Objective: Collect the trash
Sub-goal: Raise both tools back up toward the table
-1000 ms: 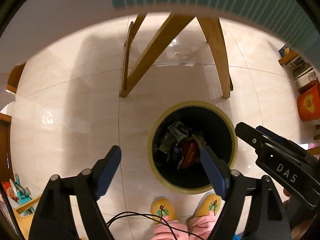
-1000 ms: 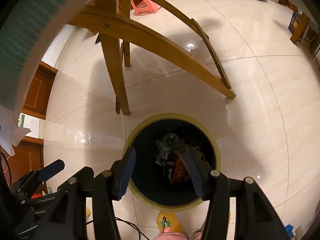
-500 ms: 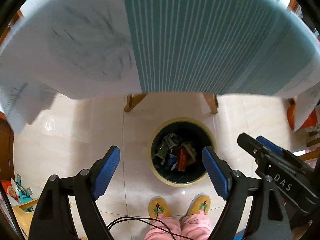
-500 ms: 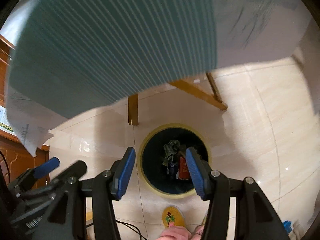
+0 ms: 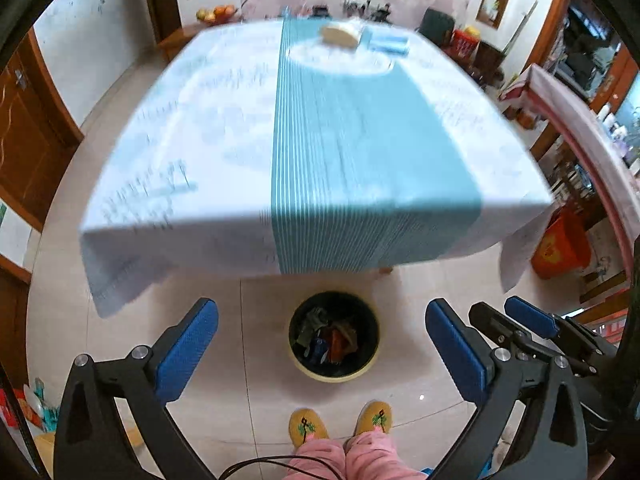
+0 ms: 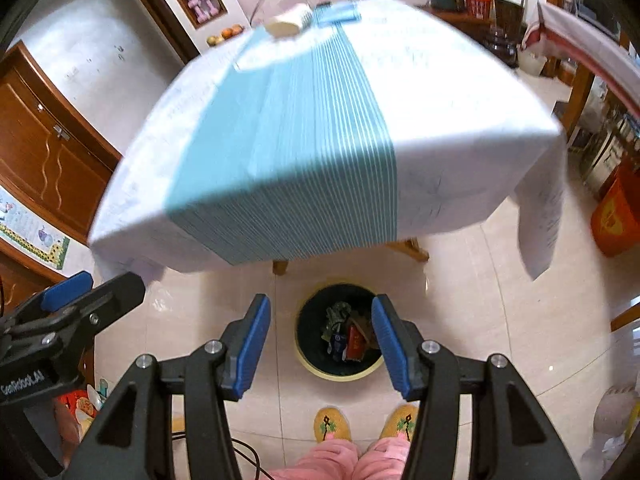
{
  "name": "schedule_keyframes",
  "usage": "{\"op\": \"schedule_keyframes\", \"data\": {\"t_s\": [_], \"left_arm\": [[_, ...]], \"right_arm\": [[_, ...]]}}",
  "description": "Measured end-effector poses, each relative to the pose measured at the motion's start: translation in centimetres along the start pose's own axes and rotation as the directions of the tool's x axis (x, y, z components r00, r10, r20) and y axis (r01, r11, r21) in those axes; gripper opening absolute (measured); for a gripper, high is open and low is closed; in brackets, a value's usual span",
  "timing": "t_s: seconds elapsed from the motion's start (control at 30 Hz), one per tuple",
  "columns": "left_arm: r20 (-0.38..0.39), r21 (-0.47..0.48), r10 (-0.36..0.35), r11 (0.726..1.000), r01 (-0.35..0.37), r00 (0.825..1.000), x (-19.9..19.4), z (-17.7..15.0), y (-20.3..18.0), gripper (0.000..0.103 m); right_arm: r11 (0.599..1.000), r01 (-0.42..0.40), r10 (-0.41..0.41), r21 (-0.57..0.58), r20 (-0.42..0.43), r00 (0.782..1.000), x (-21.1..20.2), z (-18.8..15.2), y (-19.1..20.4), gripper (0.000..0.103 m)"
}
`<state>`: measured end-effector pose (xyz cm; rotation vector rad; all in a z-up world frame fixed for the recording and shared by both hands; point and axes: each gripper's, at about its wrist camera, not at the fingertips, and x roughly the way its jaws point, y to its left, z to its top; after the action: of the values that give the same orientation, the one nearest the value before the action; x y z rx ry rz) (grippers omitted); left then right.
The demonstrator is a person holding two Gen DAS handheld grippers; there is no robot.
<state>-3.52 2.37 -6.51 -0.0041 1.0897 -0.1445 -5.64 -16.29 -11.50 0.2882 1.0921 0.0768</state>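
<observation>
We held the left tool (image 5: 322, 344) and right tool (image 6: 320, 340) open and empty above the trash-filled bin (image 5: 335, 374); a cup (image 6: 289, 22) lay on the tabletop (image 6: 440, 92).

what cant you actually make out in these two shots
- Items at the table's far end: a pale round thing and a blue flat thing, motion-blurred in both views.
- Trash in the bin: too small and dark to identify.
- Table legs: mostly hidden by the tablecloth.

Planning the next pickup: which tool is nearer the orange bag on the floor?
Right. The right tool hovers on the orange bag's side; the left tool is farther over.
</observation>
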Motion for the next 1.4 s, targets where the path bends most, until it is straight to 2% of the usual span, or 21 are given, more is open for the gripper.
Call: {"op": "schedule_keyframes", "data": {"t_s": [0.23, 0.37, 0.6, 0.73, 0.87, 0.93, 1.07, 1.27, 1.4], "left_arm": [[0.108, 0.058, -0.050, 0.997, 0.044, 0.993, -7.8, 3.2, -0.5, 0.102], [0.158, 0.091, -0.077, 0.994, 0.063, 0.984, -11.0, 5.2, -0.9, 0.102], [0.259, 0.124, -0.071, 0.992, 0.040, 0.963, -14.5, 8.7, -0.9, 0.102], [0.297, 0.138, -0.064, 0.990, 0.024, 0.953, -15.6, 10.6, -0.7, 0.102], [0.320, 0.140, -0.031, 0.990, -0.014, 0.947, -15.3, 12.4, -0.7, 0.099], [0.315, 0.129, -0.029, 0.992, -0.012, 0.949, -14.8, 13.5, -0.6, 0.095], [0.306, 0.110, -0.022, 0.994, -0.012, 0.952, -13.1, 15.5, -0.6, 0.095], [0.262, 0.096, 0.002, 0.995, -0.028, 0.965, -9.2, 19.2, -1.6, 0.095], [0.228, 0.070, 0.051, 0.995, -0.069, 0.972, -6.0, 22.9, -2.5, 0.095]], "right_arm": [[1.000, 0.007, -0.007, 0.001, 0.093, 0.996, -7.1, 2.7, 2.8, 0.055], [0.999, 0.041, -0.038, -0.016, 0.136, 0.990, -10.0, 4.2, 4.2, 0.056], [0.995, 0.075, -0.057, -0.069, 0.243, 0.968, -13.9, 7.7, 6.9, 0.056], [0.992, 0.087, -0.058, -0.088, 0.285, 0.957, -14.8, 9.6, 7.9, 0.057], [0.992, 0.086, -0.053, -0.097, 0.303, 0.951, -14.7, 11.7, 8.4, 0.057], [0.991, 0.087, -0.052, -0.103, 0.305, 0.951, -14.4, 12.5, 8.6, 0.057], [0.988, 0.083, -0.040, -0.128, 0.304, 0.952, -13.1, 14.4, 8.4, 0.057], [0.989, 0.059, -0.021, -0.137, 0.266, 0.964, -9.8, 18.3, 6.6, 0.058], [0.989, 0.032, 0.000, -0.144, 0.221, 0.975, -6.9, 22.3, 4.6, 0.058]]}}
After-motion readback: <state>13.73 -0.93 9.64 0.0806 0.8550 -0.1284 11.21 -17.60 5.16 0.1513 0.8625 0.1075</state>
